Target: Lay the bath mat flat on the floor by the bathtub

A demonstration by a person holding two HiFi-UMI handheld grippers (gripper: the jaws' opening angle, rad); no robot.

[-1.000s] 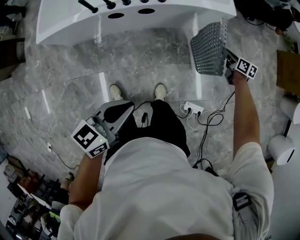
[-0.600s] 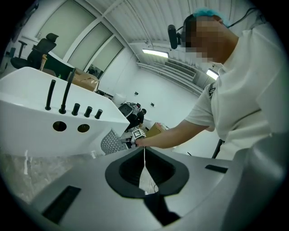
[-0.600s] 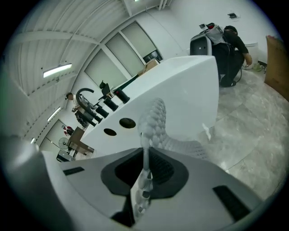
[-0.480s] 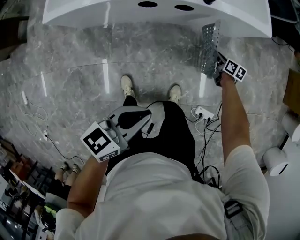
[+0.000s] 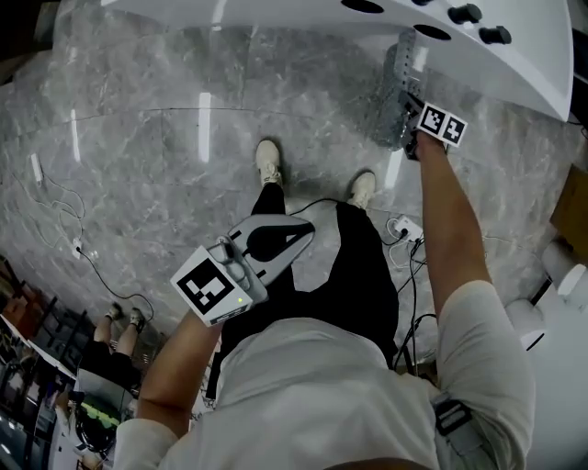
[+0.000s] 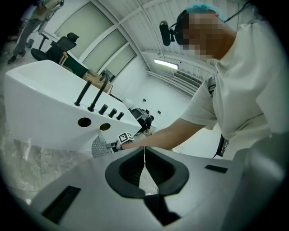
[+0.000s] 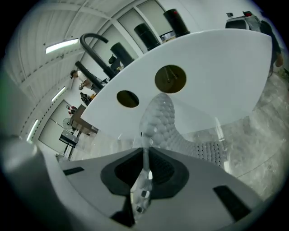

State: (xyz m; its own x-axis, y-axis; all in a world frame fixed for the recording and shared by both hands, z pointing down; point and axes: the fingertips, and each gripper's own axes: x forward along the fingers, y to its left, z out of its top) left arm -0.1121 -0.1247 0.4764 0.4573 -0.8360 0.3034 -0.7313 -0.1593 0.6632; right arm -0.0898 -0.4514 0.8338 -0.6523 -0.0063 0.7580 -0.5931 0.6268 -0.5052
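Grey left tool (image 6: 144,153): close by my leg, jaws pressed together, nothing in them.
Floor (image 5: 165,156): grey marble under my white shoes (image 5: 268,161).
Right tool (image 7: 144,158): held out ahead, pinching one edge of the bath mat (image 5: 390,101).
Bath mat: see-through and bumpy, hanging from my tool, not flat, just beside the bathtub (image 5: 276,14).
Bathtub: white, farthest from me.

Glossy bathtub (image 5: 276,11) — translucent, nubbly bath mat (image 5: 393,106)

Bathtub (image 5: 303,11) cut off at the far edge; bath mat (image 5: 390,101) partly hidden between the closed jaws of the right gripper (image 7: 144,155).
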